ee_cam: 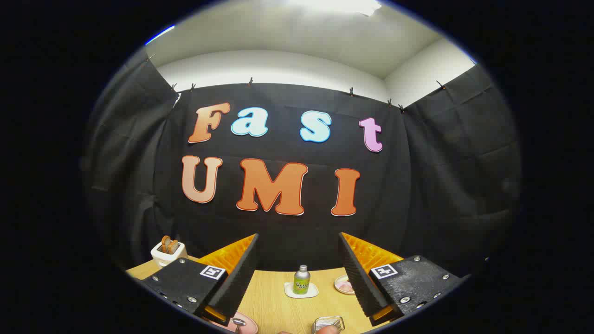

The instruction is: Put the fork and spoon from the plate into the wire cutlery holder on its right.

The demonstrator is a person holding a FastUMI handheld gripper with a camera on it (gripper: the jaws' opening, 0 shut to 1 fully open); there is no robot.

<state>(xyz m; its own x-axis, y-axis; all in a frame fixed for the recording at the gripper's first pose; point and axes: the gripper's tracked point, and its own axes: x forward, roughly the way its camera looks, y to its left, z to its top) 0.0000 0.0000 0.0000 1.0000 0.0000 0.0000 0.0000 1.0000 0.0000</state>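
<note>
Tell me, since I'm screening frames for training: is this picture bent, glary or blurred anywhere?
Gripper view: strong fisheye bending curves the wooden table edge; a ceiling light blows out white above; the small green bottle reads sharp between the open gripper jaws; the wire cutlery holder nearest is cut off and soft.

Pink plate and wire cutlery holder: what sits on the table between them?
In the gripper view, only bare wooden table lies between the pink plate and the wire cutlery holder. The open claw hangs above, holding nothing.
</note>
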